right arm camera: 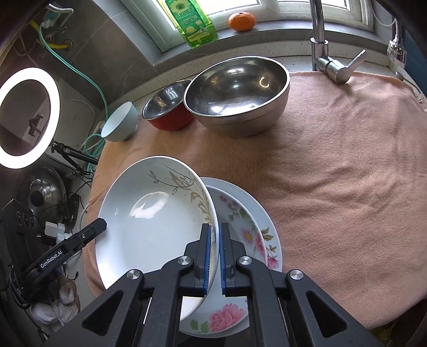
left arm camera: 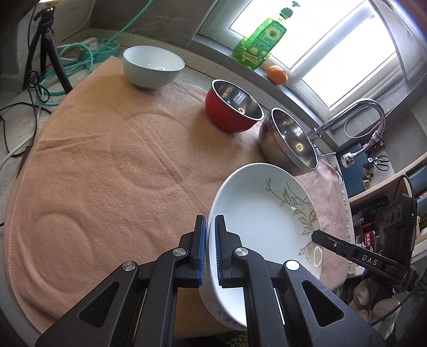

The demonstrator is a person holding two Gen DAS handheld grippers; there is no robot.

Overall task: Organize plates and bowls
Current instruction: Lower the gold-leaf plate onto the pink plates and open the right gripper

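A white plate with a grey leaf pattern [left arm camera: 261, 213] [right arm camera: 149, 213] is held at two opposite rims. My left gripper [left arm camera: 210, 219] is shut on one rim, and my right gripper [right arm camera: 214, 227] is shut on the other. Each gripper's finger also shows in the other's view: the right gripper [left arm camera: 355, 253], the left gripper [right arm camera: 80, 240]. Under the held plate a plate with pink flowers [right arm camera: 248, 235] lies on the peach cloth [left arm camera: 106, 160]. At the back stand a pale bowl [left arm camera: 153, 66] [right arm camera: 120, 122], a red bowl [left arm camera: 232, 109] [right arm camera: 168, 109] and a steel bowl [left arm camera: 288, 141] [right arm camera: 237, 93].
A tap [right arm camera: 320, 40] rises behind the cloth [right arm camera: 333, 186]. A green soap bottle [right arm camera: 194, 21] and an orange [right arm camera: 241, 21] sit on the window sill. At the left are a ring light [right arm camera: 26, 117], a tripod [left arm camera: 45, 48] and green hose and cables [left arm camera: 80, 56].
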